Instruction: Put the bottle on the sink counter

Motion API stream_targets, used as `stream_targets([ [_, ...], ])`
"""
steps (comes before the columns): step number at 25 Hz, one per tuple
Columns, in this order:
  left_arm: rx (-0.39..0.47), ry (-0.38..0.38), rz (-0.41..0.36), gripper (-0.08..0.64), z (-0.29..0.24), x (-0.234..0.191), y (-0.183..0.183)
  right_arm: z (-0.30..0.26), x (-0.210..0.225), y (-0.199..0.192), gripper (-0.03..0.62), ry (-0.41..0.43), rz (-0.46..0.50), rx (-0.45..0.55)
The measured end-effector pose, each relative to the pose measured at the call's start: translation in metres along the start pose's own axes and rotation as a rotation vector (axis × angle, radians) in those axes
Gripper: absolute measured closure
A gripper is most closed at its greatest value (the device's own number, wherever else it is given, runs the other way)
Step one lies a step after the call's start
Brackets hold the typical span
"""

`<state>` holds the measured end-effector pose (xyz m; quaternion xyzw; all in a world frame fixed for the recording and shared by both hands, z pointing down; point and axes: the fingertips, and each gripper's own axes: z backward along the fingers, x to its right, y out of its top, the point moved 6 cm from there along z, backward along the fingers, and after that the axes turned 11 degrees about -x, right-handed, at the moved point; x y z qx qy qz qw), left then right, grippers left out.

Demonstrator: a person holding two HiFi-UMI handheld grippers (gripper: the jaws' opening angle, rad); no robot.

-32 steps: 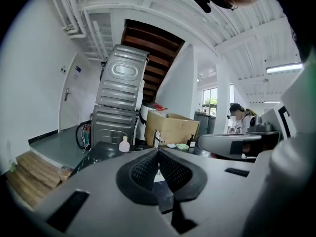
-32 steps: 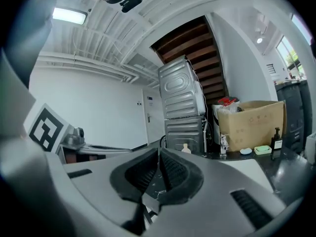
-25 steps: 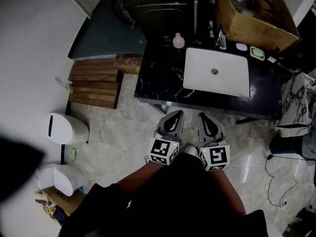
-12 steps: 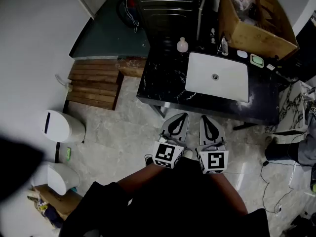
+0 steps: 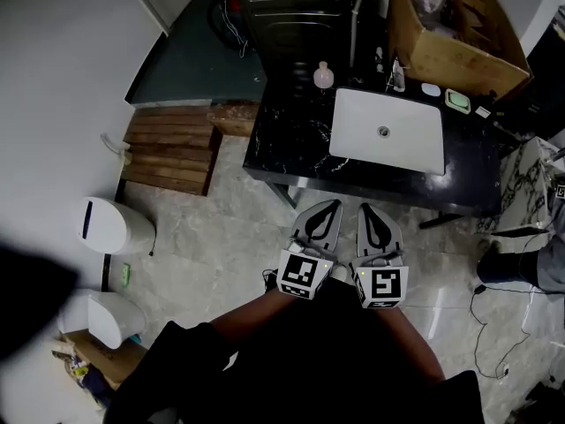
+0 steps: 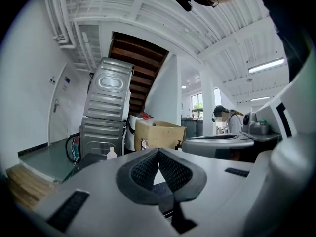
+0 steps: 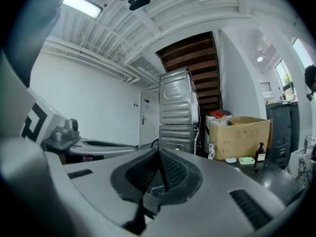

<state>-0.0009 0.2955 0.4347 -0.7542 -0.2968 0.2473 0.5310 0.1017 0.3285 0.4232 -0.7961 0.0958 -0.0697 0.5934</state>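
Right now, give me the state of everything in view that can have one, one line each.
left hand-held gripper, shut, nothing between its jaws
right hand-held gripper, shut, nothing between its jaws
bottle, upright on the counter, by the sink's back left corner
sink, empty
cardboard box, open on top, things inside

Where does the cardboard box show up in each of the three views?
Head view: cardboard box at the top right.
Left gripper view: box near the centre, slightly low.
Right gripper view: box right of centre, lower half.
Shared landmark: stacked metal machines, left of the box in every view.
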Motion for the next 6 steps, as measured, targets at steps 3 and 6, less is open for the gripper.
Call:
stream_targets([
  [3, 0.002, -0.016, -0.039, 0.548, 0.0, 0.011, 0.002, 0.006, 0.004, -0.003, 0.555, -0.026, 0.002, -0.016],
  [6, -0.005, -0.03, -0.04, 0.548, -0.004, 0.021, 0.0, 0.01, 0.009, -0.006, 0.555, -0.038, -0.004, -0.021],
])
